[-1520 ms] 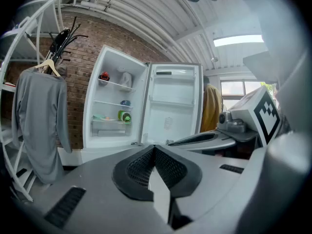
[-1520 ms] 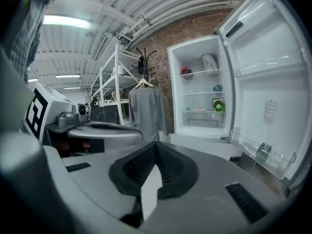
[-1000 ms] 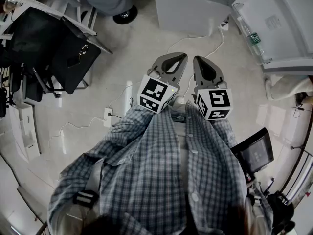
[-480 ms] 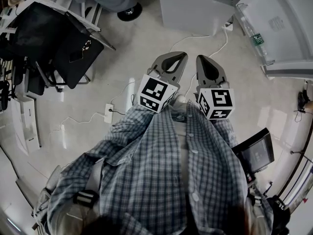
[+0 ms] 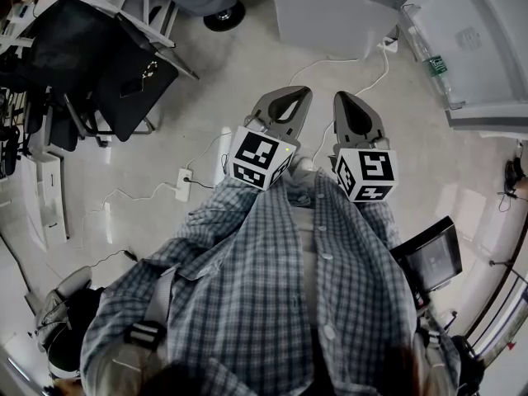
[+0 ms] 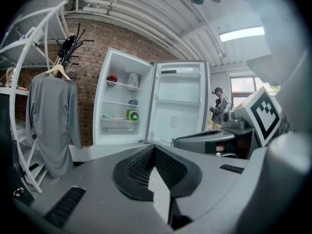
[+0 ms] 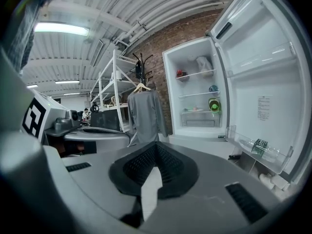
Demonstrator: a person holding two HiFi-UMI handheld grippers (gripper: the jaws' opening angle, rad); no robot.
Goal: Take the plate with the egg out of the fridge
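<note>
The white fridge (image 6: pixel 122 101) stands open some way ahead, its door (image 6: pixel 178 101) swung to the right. On a lower shelf lies a pale plate (image 6: pixel 113 116), also seen as the plate (image 7: pixel 195 109); I cannot make out the egg. A green round thing (image 6: pixel 131 115) sits beside it. My left gripper (image 5: pixel 287 106) and right gripper (image 5: pixel 351 110) are held side by side in front of my chest and point toward the fridge (image 5: pixel 330 15). Both are shut with nothing in them. The left gripper (image 6: pixel 153 147) and right gripper (image 7: pixel 156 144) show their jaws meeting.
A grey coat (image 6: pixel 51 121) hangs on a rack left of the fridge, by white shelving (image 7: pixel 109 87). A bottle (image 7: pixel 261 145) lies in the door shelf. Cables and a power strip (image 5: pixel 183 184) cross the floor. A black chair (image 5: pixel 124 81) stands left. A person (image 6: pixel 218 108) stands far off.
Both grippers stay shut in front of my chest. The floor has slid slightly in the head view, and a black shoe has come into view at the lower left.
</note>
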